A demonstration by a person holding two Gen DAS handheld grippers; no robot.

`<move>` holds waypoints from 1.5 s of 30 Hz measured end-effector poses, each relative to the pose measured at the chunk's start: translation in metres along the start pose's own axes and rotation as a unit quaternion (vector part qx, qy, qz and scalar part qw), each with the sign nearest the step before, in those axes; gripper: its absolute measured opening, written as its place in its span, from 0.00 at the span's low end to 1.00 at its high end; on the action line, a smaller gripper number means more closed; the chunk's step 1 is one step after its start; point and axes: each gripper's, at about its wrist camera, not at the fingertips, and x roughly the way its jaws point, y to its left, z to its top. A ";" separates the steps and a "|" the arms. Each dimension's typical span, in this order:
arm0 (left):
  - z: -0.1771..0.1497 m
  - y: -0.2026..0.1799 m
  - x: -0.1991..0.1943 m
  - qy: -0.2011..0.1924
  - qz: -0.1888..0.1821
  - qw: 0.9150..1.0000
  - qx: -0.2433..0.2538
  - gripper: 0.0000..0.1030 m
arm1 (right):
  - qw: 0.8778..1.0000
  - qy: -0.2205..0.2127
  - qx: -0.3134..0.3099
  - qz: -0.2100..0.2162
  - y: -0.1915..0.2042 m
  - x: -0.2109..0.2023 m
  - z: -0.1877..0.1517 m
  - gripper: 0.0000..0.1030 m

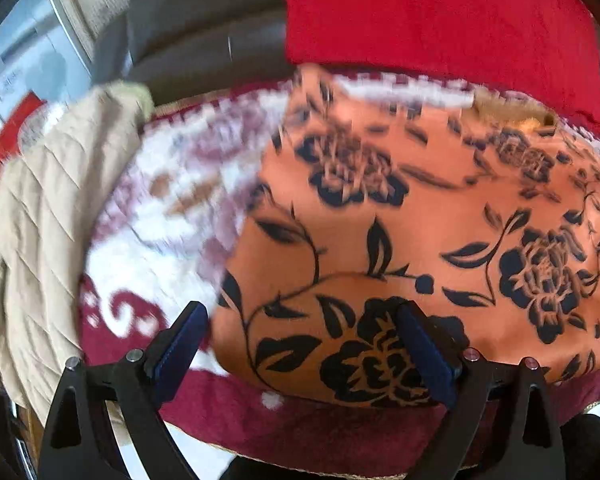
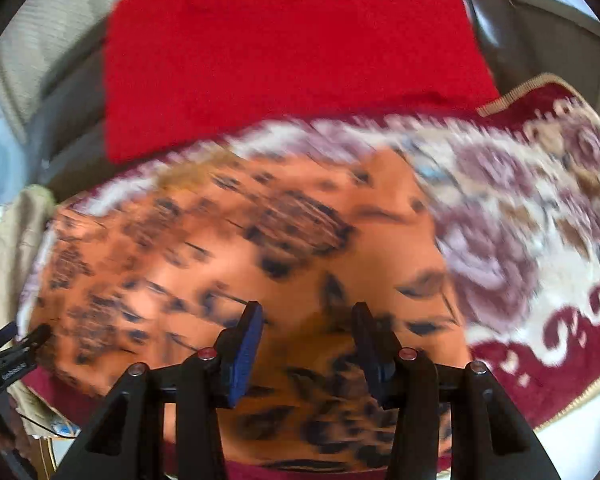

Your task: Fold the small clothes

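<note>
Black linkage arms with 2 blue-padded fingers are filling the bottom of the left wrist view, where the left gripper (image 1: 300, 332) is hovering with its jaws spread wide apart and nothing between them. Its right finger is showing over the lower edge of the orange floral garment (image 1: 400, 220), while its left finger is showing over the maroon and white patterned blanket (image 1: 172, 208); whether either pad is touching cloth cannot be told. The garment, orange with black flowers and leaves, is lying spread flat across the centre and right of the frame on top of the blanket. A beige quilted cloth (image 1: 40, 220) is lying at the left edge, just beside the blanket. A red cushion (image 1: 440, 20) is sitting at the upper right behind the garment, and a grey sofa back (image 1: 188, 28) is showing at the upper centre.

Turning to the right wrist view, the right gripper (image 2: 308, 320) is sitting at the bottom centre, its jaws apart and holding nothing, both fingers showing over the orange floral garment (image 2: 220, 248). The garment is blurred here, covering the centre and left of the frame. The patterned blanket (image 2: 540, 240) is extending to the right, and the red cushion (image 2: 280, 48) is filling the upper centre. At the lower left edge, the tip of the left gripper (image 2: 28, 340) is peeking in.
</note>
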 end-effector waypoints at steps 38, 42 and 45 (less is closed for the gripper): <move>0.024 -0.031 -0.070 -0.089 -0.047 0.994 0.036 0.93 | 0.981 -0.118 -0.129 -0.079 0.053 -0.050 0.026 0.59; 0.016 -0.033 -0.091 -0.105 -0.060 0.992 0.034 0.93 | 0.975 -0.145 -0.146 -0.083 0.064 -0.078 0.019 0.59; 0.012 -0.034 -0.105 -0.118 -0.066 0.990 0.035 0.93 | 0.972 -0.161 -0.150 -0.084 0.069 -0.094 0.015 0.59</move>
